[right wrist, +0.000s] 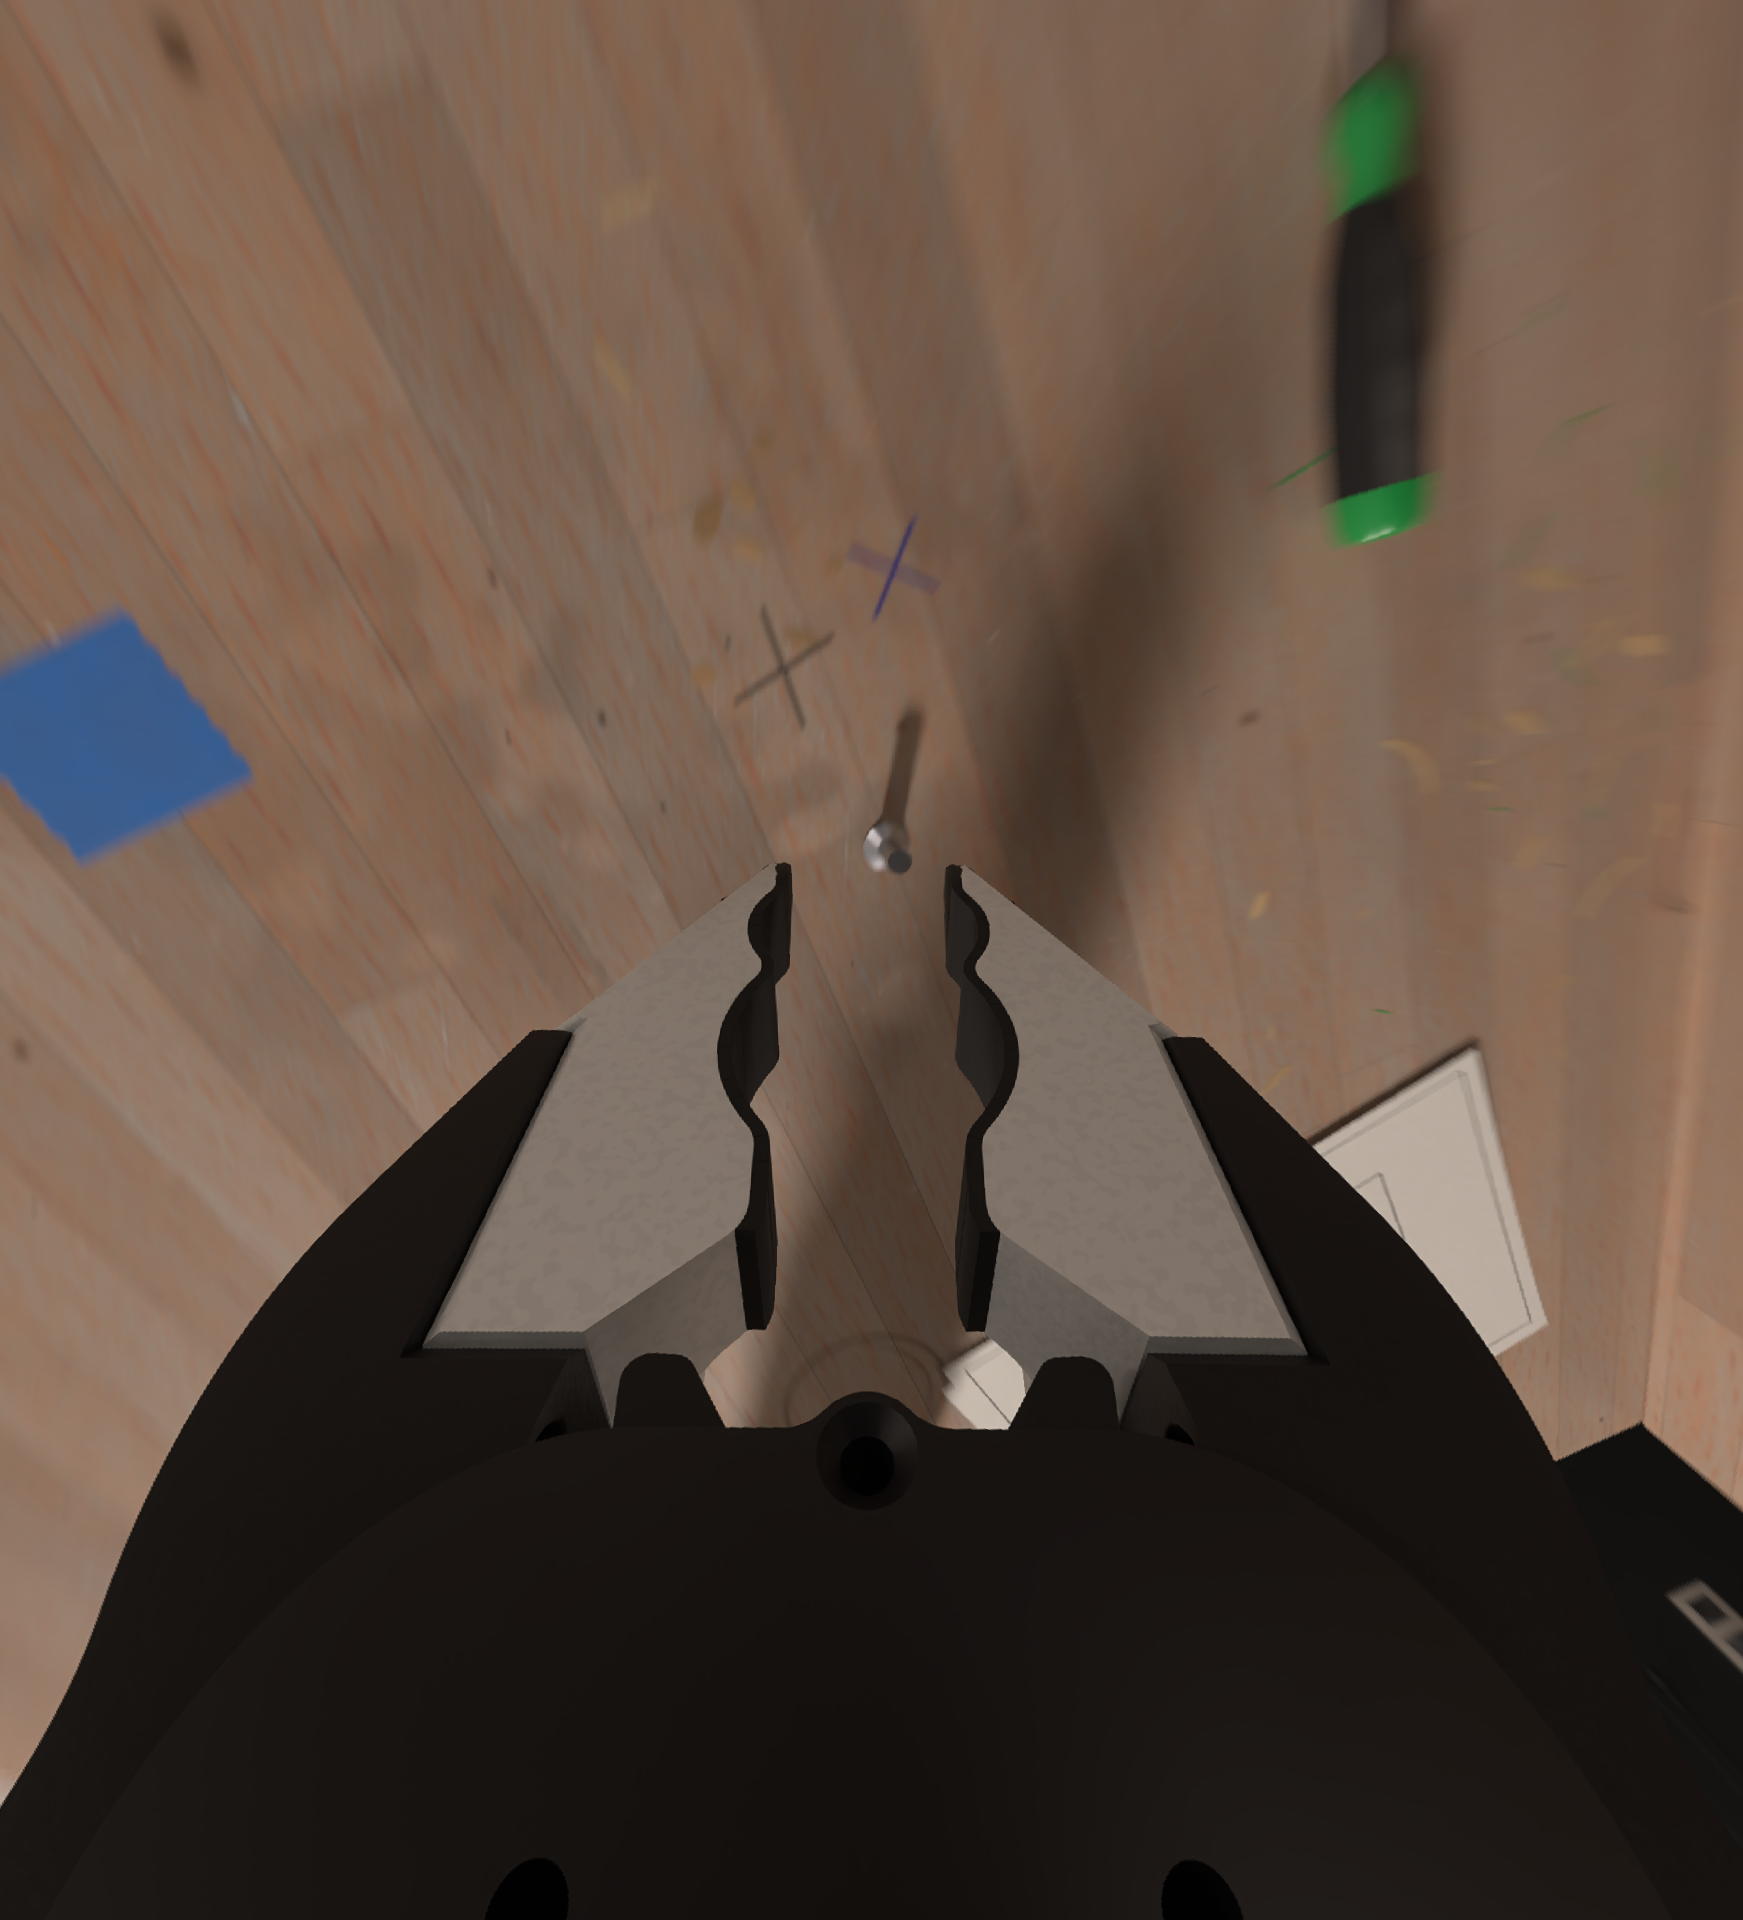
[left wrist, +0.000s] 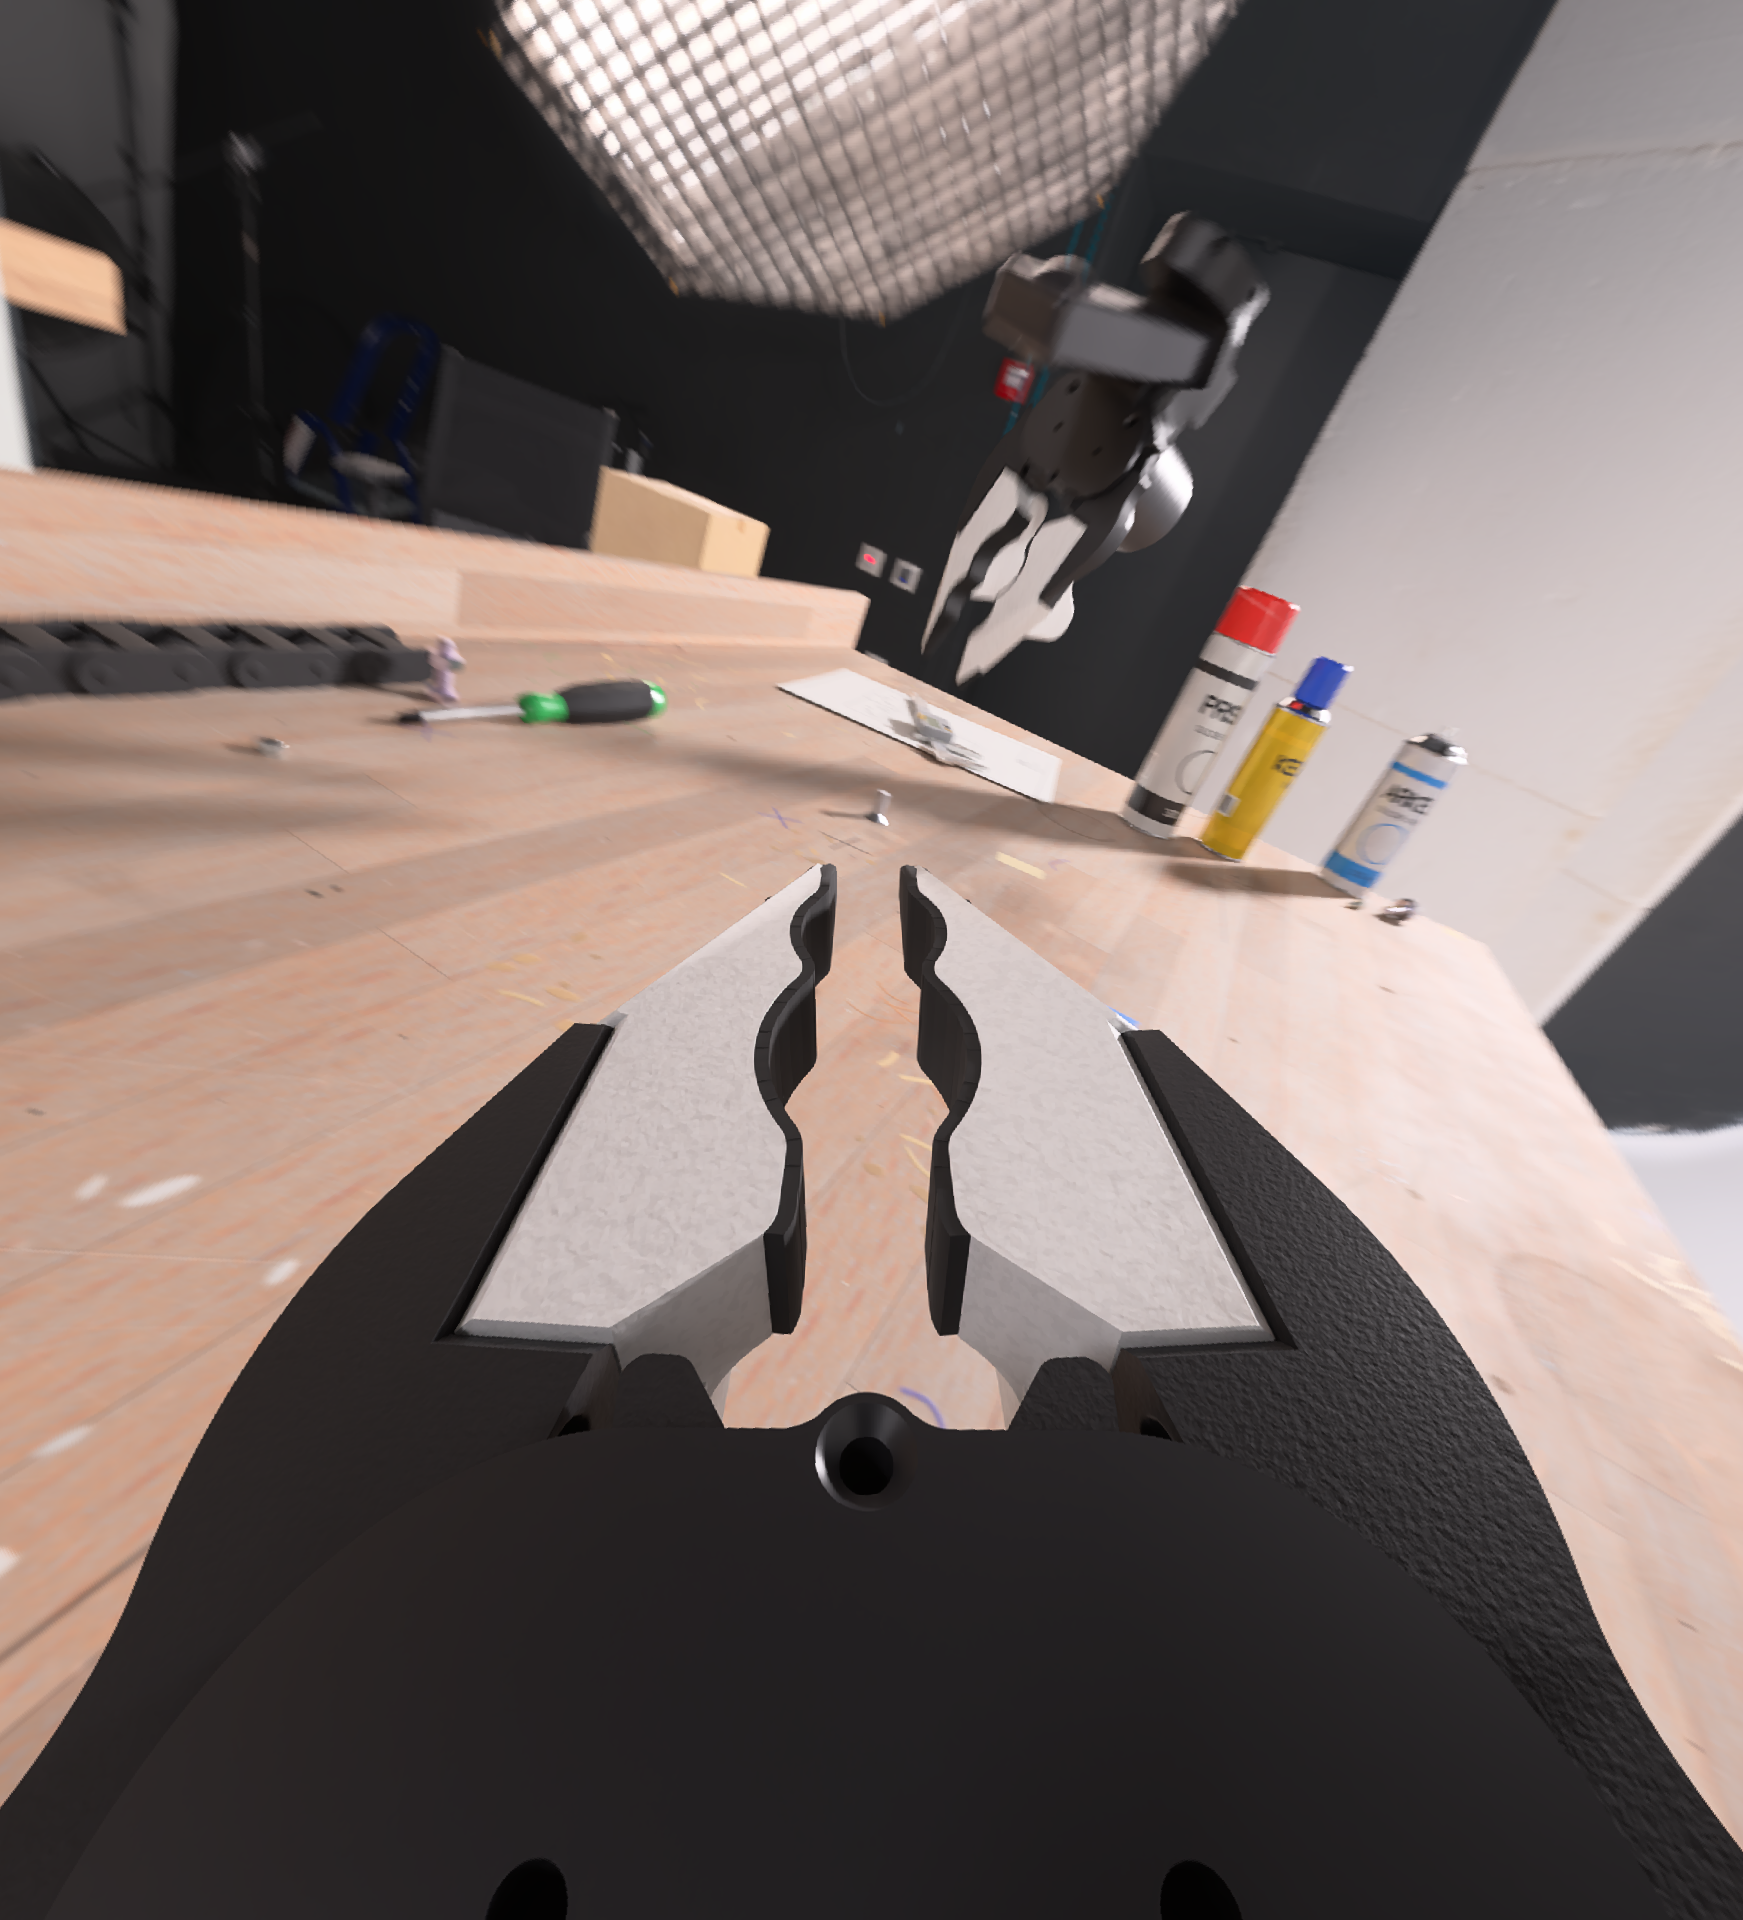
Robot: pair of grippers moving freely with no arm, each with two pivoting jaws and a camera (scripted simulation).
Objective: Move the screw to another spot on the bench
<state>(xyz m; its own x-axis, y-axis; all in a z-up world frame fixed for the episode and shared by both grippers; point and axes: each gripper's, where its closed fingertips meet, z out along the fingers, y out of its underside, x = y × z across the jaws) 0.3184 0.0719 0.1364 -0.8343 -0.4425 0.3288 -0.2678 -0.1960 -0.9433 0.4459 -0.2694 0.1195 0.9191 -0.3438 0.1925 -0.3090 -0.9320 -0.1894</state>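
A small silver screw (left wrist: 879, 806) stands on its head on the wooden bench (left wrist: 223, 935), a short way beyond my left gripper (left wrist: 865, 883). The left gripper is low over the bench, jaws a little apart and empty. My right gripper (right wrist: 867, 878) looks straight down at the screw (right wrist: 888, 847), which sits just past its fingertips, between them. Its jaws are open and empty. In the left wrist view the right gripper (left wrist: 986, 649) hangs above the bench beyond the screw, fingers pointing down.
A green-and-black screwdriver (left wrist: 555, 704) (right wrist: 1376, 312) lies on the bench. Three spray cans (left wrist: 1262, 748) stand at the right edge near a white sheet (left wrist: 1012, 764) with small metal parts. A black cable chain (left wrist: 150, 649) lies at the left. A blue square (right wrist: 93, 732) and pen crosses (right wrist: 893, 569) mark the wood.
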